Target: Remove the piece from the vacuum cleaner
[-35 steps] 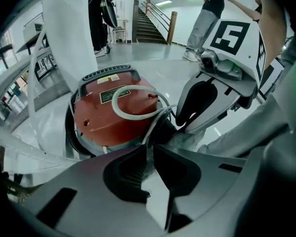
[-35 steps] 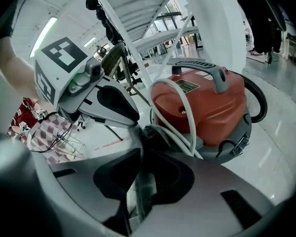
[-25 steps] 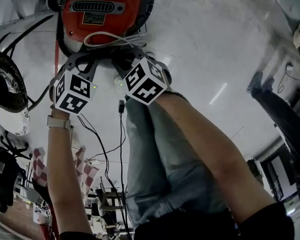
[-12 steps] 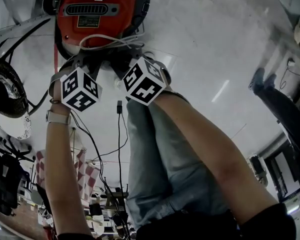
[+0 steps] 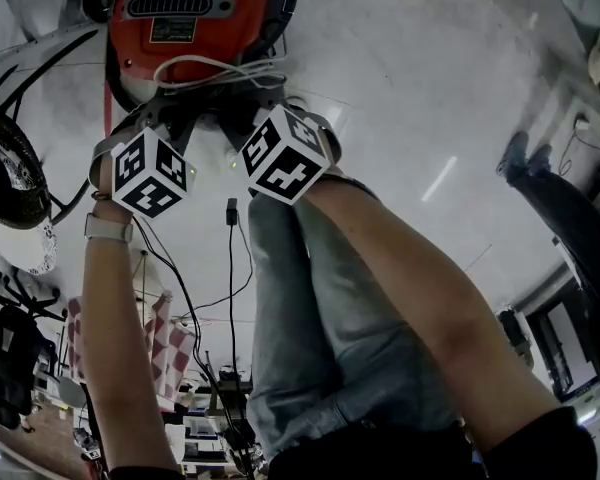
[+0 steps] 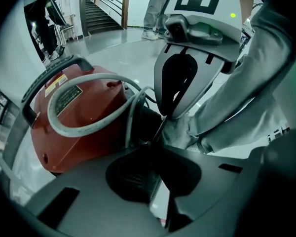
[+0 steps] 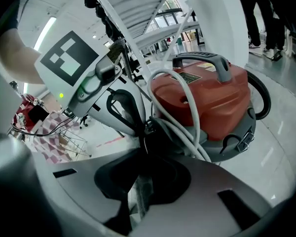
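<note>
Closer to the vacuum cleaner [image 5: 195, 18] with the left gripper [image 6: 159, 125] than a second ago, and a little higher in the head view; hardly any change with the right gripper [image 7: 143, 132]. Nearest, both sets of jaws pinched together, tips meeting at the dark piece [image 6: 138, 125] on the vacuum cleaner's front, apparently nipping its edge from either side. Just behind that, grey cable [image 6: 89, 127] looped over the red body. Looks like the grasp-and-free step, with the piece not yet off. Calls next for a steady pull away from the vacuum cleaner, keeping clear of the cable so as not to snag it. Under the vacuum cleaner, pale glossy floor [image 5: 430, 88]; beyond it, a staircase [image 6: 103, 14] and white shelving [image 7: 138, 14].
</note>
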`<action>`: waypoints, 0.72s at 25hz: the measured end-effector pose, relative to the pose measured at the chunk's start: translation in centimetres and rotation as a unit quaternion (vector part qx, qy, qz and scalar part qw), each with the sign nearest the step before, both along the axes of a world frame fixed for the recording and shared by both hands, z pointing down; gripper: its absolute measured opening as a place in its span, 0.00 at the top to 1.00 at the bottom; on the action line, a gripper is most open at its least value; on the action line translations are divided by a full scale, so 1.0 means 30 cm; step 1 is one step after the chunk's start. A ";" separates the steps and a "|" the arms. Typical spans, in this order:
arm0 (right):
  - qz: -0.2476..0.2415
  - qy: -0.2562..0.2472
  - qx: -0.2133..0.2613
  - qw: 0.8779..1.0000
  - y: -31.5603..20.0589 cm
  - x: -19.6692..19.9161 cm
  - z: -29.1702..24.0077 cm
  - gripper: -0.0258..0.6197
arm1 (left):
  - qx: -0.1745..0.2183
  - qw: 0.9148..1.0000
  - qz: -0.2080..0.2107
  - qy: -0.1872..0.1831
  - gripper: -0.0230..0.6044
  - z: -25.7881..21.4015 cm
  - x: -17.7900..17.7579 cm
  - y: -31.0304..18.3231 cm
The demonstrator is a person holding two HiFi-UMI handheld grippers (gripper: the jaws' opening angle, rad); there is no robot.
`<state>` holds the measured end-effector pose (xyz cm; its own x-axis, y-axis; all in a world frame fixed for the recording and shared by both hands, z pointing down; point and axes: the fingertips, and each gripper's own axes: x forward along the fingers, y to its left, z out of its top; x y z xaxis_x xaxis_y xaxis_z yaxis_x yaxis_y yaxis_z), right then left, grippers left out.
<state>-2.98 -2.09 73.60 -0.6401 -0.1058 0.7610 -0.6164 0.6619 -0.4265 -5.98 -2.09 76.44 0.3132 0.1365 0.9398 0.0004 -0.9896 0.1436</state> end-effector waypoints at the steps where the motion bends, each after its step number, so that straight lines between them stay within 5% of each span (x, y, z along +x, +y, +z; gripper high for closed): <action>1: -0.004 0.000 0.000 1.000 0.006 -0.003 0.000 0.86 | -0.002 1.000 0.001 -0.001 0.89 0.000 -0.004 0.008; 18: 0.002 0.018 0.009 1.000 0.064 -0.031 0.005 0.86 | -0.008 0.998 -0.054 0.014 0.90 -0.002 -0.041 0.062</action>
